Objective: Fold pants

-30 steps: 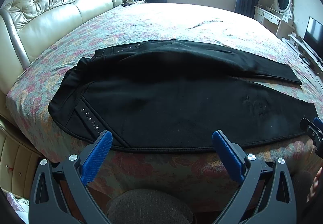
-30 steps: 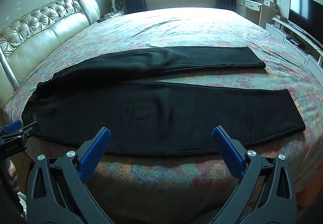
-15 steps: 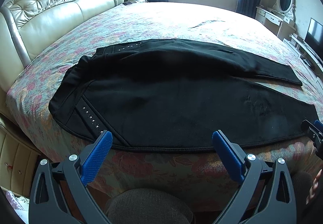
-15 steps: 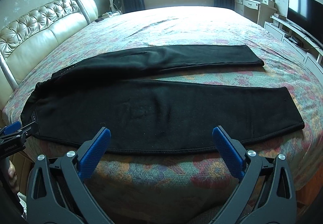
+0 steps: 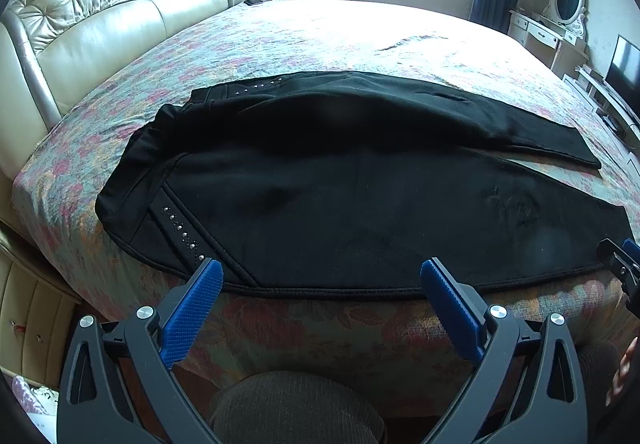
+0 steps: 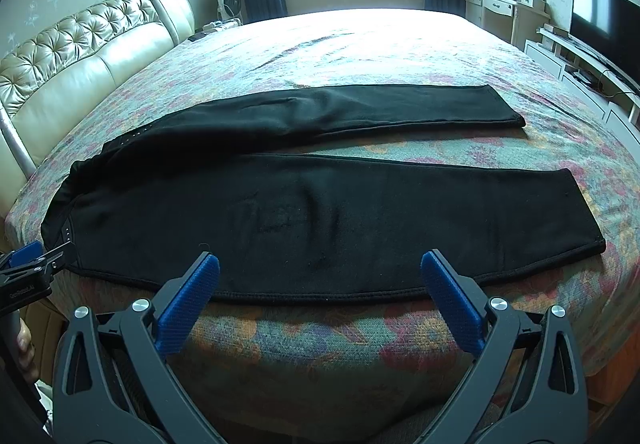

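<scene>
Left gripper (image 5: 320, 276) held wide open, empty, just short of the near seam by the studded waist end. Black pants (image 6: 320, 211) lay flat and unfolded across the near part of the bed (image 6: 360, 43), waistband to the left, both legs (image 6: 400, 107) running right, slightly apart. Right gripper (image 6: 320, 272) likewise spread wide, gripping nothing, beside the near leg's hem edge. Judged barely started: no fold made yet; leg-over-leg fold and lengthwise folds all left.
</scene>
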Demonstrator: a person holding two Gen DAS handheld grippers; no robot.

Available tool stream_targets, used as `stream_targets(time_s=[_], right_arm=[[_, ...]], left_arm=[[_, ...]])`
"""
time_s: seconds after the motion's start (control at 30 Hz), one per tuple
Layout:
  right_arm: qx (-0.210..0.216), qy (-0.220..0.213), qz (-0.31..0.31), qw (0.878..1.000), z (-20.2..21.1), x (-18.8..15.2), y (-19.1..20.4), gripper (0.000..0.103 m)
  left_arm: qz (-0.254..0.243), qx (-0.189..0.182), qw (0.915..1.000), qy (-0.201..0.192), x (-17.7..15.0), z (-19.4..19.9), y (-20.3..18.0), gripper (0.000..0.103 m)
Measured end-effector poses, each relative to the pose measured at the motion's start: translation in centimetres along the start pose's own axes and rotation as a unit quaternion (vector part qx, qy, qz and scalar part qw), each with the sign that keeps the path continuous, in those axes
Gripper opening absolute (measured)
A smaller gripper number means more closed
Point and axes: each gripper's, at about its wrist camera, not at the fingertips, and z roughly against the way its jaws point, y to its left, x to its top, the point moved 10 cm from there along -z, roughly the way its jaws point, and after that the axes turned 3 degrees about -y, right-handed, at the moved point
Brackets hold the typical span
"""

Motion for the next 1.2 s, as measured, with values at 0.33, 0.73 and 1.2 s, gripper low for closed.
stream_targets(time_s=[0.33, 0.73, 1.2], right_arm=[[0.001, 0.003, -0.001, 1.0, -0.1, -0.1, 0.1, 0.101], [0.0, 0.013, -0.009, 1.0, -1.0, -0.3, -0.6, 0.101], [0.068, 0.033, -0.036, 0.996, -3.2, 2.5, -1.3, 0.101]], left_arm=[[-0.001, 0.001, 1.0, -0.001, 0.0, 0.0, 0.0, 0.099], [0.003, -0.017, 0.9998, -0.001, 0.2, -0.3, 0.2, 0.099], [0.025, -0.079, 0.9963, 0.024, 6.0, -3.0, 5.9, 0.099]])
